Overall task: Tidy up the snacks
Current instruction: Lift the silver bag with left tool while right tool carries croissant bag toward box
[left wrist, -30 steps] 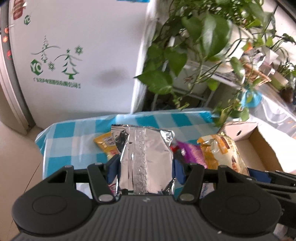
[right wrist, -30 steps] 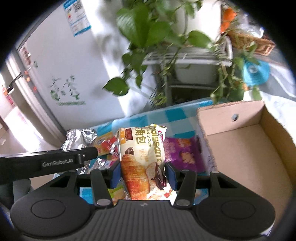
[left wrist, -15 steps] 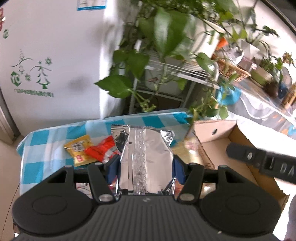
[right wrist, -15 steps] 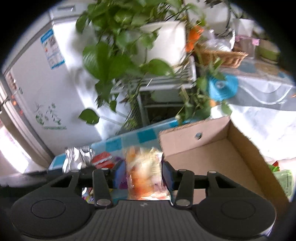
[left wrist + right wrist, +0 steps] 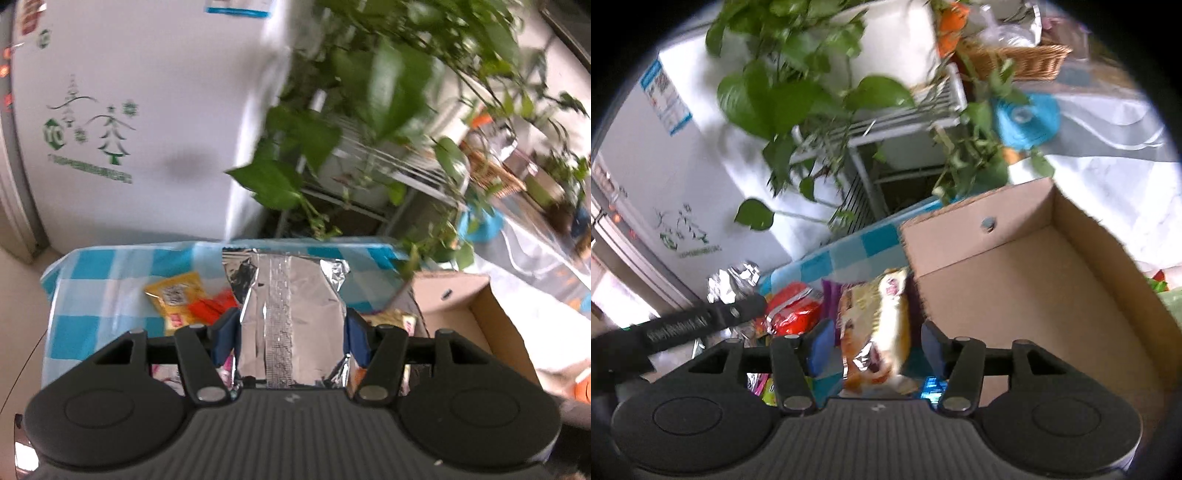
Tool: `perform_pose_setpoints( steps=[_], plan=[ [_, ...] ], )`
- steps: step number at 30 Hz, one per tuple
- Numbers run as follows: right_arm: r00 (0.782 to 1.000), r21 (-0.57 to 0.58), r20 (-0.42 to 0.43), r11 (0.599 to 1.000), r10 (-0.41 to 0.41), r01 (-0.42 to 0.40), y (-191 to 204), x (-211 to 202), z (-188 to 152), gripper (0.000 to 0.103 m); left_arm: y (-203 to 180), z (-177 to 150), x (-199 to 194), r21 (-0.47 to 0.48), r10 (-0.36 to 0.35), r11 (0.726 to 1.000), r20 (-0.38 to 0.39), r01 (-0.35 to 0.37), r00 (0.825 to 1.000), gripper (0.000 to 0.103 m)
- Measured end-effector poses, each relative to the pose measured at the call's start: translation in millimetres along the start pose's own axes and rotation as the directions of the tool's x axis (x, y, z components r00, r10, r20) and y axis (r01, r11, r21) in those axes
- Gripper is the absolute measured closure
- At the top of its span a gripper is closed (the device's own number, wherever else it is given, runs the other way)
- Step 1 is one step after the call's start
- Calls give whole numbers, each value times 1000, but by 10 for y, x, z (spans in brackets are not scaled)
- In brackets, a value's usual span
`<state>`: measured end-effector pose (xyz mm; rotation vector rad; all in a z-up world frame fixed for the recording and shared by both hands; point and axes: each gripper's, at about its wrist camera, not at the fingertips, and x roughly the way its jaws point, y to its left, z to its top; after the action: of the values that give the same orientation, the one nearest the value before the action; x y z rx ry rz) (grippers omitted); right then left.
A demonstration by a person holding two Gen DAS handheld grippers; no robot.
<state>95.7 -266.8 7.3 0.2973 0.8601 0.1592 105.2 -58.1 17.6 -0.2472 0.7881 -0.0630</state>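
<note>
While left gripper (image 5: 290, 334) clamped silver foil bag (image 5: 290, 314) upright between both blue pads, bag stood above blue-checked tablecloth (image 5: 110, 280). Yellow packet (image 5: 173, 295) and red packet (image 5: 208, 306) lay on cloth, just left of bag. Right gripper (image 5: 877, 349) had jaws spread wide; croissant packet (image 5: 882, 325) sat between them (blurred, touching neither pad), just left of open cardboard box (image 5: 1034, 280). Red snack bag (image 5: 792, 314) lay left of it. Leafy plant (image 5: 783, 92) and white fridge (image 5: 129, 110) stood behind table.
</note>
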Motion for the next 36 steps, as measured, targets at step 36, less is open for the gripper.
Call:
perform_pose_setpoints(
  steps=[36],
  plan=[
    [994,-35,68,995,-91,94,226,-43,48,49,213,48,43,-72,1,997,-15,-2,1000,44]
  ],
)
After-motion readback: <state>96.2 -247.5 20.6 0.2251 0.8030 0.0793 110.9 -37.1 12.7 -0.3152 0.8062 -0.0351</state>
